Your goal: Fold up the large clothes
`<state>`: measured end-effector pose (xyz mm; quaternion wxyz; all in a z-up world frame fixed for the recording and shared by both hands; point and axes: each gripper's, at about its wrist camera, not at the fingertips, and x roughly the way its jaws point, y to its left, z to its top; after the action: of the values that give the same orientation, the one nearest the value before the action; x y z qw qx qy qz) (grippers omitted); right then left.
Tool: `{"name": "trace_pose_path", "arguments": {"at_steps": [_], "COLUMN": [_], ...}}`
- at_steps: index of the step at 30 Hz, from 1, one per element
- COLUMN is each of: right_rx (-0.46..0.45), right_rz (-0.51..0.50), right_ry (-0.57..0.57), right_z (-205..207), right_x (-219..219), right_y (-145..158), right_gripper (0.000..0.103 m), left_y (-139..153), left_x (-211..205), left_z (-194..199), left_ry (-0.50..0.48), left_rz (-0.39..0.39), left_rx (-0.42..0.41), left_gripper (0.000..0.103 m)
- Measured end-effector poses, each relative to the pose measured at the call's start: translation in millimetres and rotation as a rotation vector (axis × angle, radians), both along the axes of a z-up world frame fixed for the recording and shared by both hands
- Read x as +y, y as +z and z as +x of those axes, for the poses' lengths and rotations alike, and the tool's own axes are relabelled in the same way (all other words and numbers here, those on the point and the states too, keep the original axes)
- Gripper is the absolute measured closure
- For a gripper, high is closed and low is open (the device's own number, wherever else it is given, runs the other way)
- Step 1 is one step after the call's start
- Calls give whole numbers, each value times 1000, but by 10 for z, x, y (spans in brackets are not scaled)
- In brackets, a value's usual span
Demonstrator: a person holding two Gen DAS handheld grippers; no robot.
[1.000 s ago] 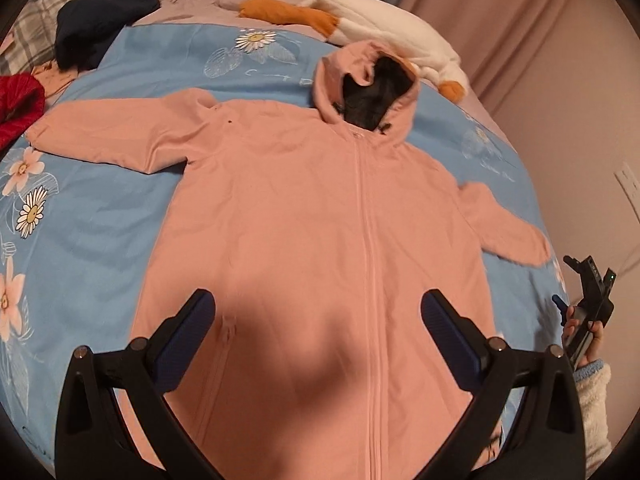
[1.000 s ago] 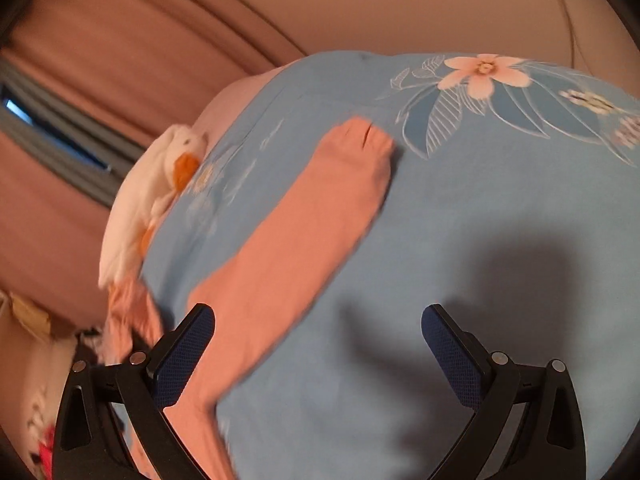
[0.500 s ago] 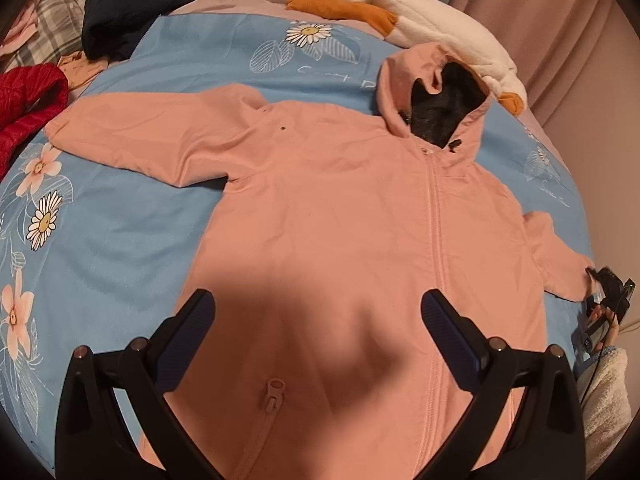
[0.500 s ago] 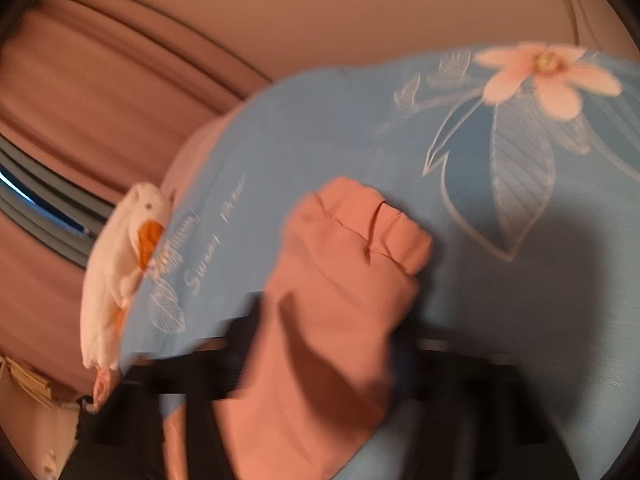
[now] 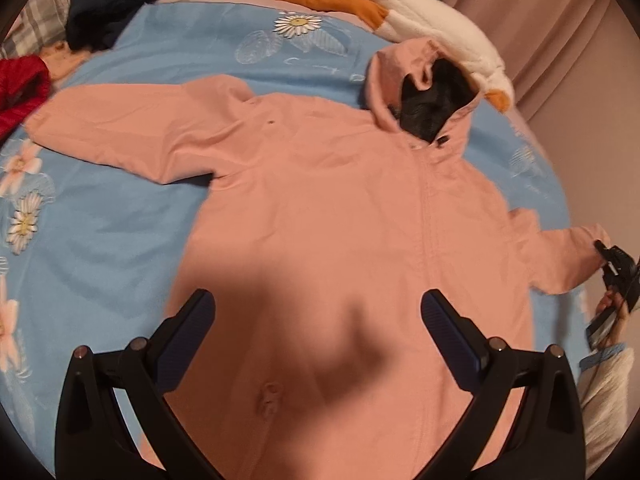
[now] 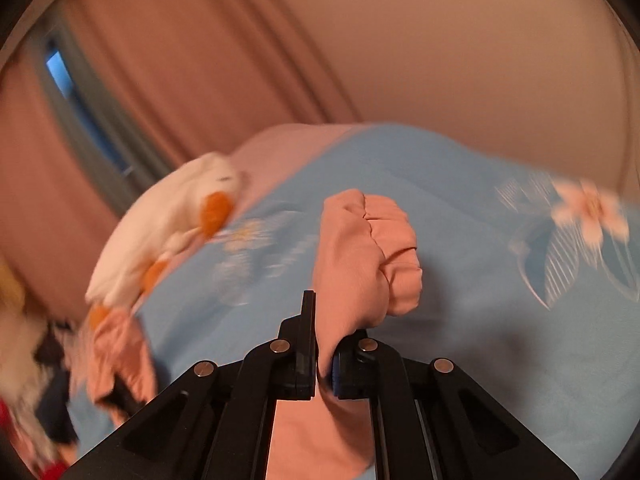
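A pink hooded coat (image 5: 328, 216) lies zipped and spread flat on a blue flowered bed cover (image 5: 120, 216); its hood (image 5: 420, 92) shows a dark lining. My left gripper (image 5: 316, 320) hangs open above the coat's lower front, touching nothing. The coat's right sleeve (image 6: 360, 256) is pinched near the cuff by my right gripper (image 6: 324, 356), which is shut on it and lifts it off the cover. In the left wrist view that right gripper (image 5: 608, 268) shows at the far right edge, holding the sleeve end (image 5: 568, 256).
A white and orange plush toy (image 5: 432, 24) lies by the hood at the bed's far end. Dark blue clothes (image 5: 116, 4) and a red garment (image 5: 20, 88) sit at the far left. Curtains (image 6: 200, 60) and a wall close the right side.
My right gripper closed on the sleeve's cuff end and raised it from the cover. The left gripper drifted slightly toward the coat's right side early on, then held still, open.
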<state>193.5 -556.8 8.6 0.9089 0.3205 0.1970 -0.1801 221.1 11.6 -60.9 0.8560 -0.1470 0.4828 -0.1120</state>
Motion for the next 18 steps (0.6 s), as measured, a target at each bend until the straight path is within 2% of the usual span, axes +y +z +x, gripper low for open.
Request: {"name": "trace_pose_path", "arguments": {"at_steps": [4, 8, 14, 16, 18], "right_rx": [-23, -36, 26, 57, 72], "right_rz": [-148, -246, -440, -505, -560], "right_ry": [151, 272, 453, 511, 569], "right_z": [165, 286, 579, 693, 707], "right_x": [710, 1348, 2316, 2641, 2927], "right_y": [446, 604, 404, 264, 113], "right_gripper": [96, 95, 95, 95, 95], "left_y": [-2, 83, 58, -69, -143], "left_x": [20, -24, 49, -44, -152], "left_z": [162, 293, 480, 642, 753], "left_ry": [-1, -34, -10, -48, -80], "left_rz": [-147, -257, -470, -630, -731], "left_rx": [65, 81, 104, 172, 216], "left_gripper": [0, 0, 0, 1, 1]}}
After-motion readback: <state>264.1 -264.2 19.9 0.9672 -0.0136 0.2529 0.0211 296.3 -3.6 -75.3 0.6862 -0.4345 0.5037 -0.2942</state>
